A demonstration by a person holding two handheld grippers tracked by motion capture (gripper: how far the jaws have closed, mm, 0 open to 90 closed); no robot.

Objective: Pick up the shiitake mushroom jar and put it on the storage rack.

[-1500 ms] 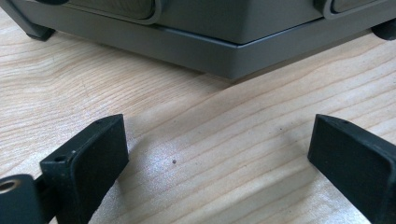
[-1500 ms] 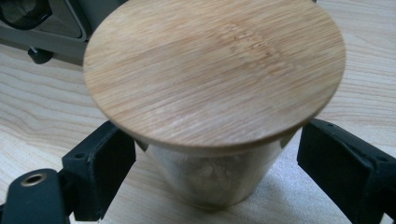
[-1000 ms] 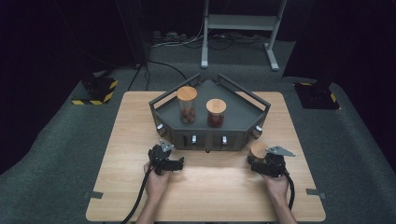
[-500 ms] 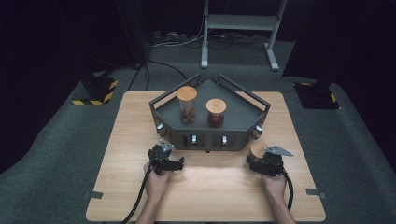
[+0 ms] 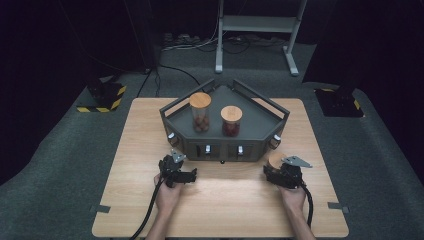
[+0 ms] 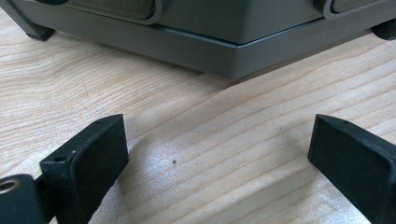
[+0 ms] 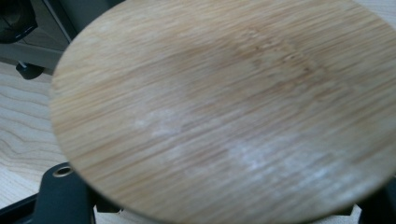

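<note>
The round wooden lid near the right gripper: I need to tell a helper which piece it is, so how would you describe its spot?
On the wooden table stands a dark grey tray. Off its front right corner, the round wooden lid sits at the right gripper. Unlike the tray's two lidded jars, it has no jar visible under it.

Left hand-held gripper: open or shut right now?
Open. In the left gripper view, the left hand-held gripper has its two black jaws standing wide apart over the bare wooden table, nothing between them.
</note>
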